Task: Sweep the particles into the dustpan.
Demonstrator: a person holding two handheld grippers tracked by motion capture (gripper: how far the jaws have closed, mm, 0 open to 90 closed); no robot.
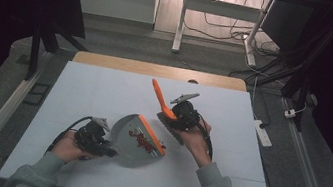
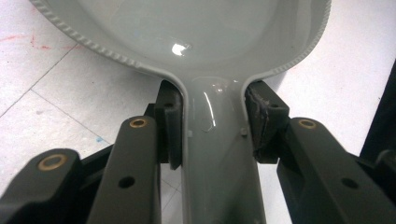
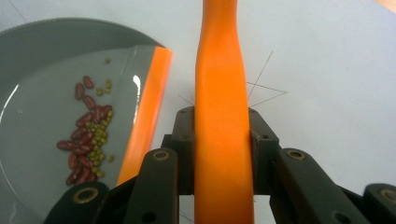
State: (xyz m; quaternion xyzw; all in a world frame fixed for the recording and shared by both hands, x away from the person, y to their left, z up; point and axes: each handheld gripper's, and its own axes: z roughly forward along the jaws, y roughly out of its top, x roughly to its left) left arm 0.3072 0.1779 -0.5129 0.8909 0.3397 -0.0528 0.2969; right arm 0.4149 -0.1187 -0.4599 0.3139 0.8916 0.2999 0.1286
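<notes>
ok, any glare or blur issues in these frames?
High view: dim, dark at both edges, soft. Left gripper view: a bright glare spot on the grey dustpan, handle close and slightly soft. Right gripper view: orange brush handle looms large, beans in the pan stay sharp.

I see the dustpan point(image 1: 134, 139) on the tabletop point(image 1: 103, 93), beans point(image 1: 141, 140) lying in it. My brush point(image 1: 167, 109) stands just right of it, behind its lip.

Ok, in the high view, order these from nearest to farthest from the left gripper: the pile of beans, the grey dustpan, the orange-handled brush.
1. Grey plastic dustpan: handle clamped in the left gripper.
2. Pile of red and green beans: inside the pan, by its orange lip.
3. Orange-handled brush: beyond the lip, in the right gripper.
</notes>
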